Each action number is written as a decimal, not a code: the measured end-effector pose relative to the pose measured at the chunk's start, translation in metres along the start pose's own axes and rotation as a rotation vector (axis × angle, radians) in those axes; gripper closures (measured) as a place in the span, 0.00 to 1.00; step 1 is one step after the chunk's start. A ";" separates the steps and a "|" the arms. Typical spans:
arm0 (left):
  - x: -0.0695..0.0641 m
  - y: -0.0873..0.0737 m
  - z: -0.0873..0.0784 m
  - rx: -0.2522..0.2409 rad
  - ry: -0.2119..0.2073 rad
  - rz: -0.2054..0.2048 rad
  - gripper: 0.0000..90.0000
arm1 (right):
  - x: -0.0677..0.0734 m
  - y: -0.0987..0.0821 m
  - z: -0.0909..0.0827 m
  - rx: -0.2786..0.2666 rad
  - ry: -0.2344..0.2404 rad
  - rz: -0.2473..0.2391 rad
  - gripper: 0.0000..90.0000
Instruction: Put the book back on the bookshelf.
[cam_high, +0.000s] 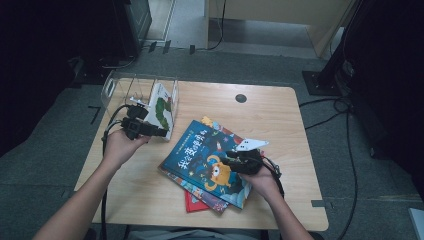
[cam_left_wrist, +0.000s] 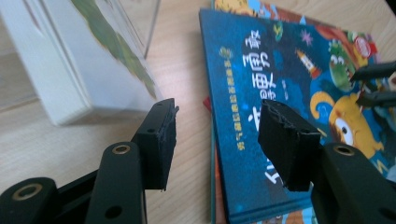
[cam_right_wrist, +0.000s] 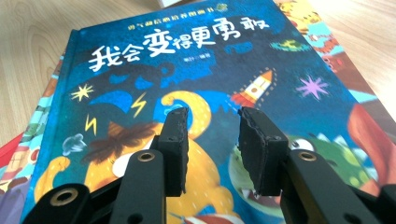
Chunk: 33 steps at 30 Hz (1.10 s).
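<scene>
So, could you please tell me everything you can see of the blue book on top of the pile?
The blue book is a glossy hardcover picture book with white and yellow Chinese title lettering, a yellow cartoon creature, a rocket and stars. It lies flat, closed, cover up, askew on the pile of books on the wooden table. The right gripper hangs over its cover with nothing between its jaws.

Book stack (cam_high: 212, 165) right of rack (cam_high: 117, 85).

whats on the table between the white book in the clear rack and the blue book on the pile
Nothing: between the white book standing in the clear rack and the blue book, a strip of bare wooden table shows in the high view and the left gripper view.
</scene>
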<state>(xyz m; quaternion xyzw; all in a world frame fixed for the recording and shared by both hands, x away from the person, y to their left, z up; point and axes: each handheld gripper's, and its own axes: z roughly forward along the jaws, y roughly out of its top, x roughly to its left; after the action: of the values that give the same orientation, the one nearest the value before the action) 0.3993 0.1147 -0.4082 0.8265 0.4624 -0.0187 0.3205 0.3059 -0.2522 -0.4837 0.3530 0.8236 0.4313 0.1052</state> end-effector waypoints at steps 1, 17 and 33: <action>0.000 -0.002 0.003 0.002 0.000 -0.004 0.54 | -0.001 -0.001 -0.001 -0.004 -0.003 -0.002 0.70; -0.002 -0.025 0.036 0.056 -0.091 -0.026 0.55 | -0.016 -0.018 -0.021 -0.023 -0.050 0.089 0.72; -0.006 -0.025 0.067 0.081 -0.087 0.030 0.50 | -0.031 -0.047 -0.048 -0.012 -0.109 0.181 0.90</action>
<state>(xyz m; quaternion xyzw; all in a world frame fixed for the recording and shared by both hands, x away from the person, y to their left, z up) 0.3943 0.0822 -0.4725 0.8441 0.4343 -0.0685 0.3069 0.2827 -0.3214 -0.4955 0.4481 0.7790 0.4239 0.1126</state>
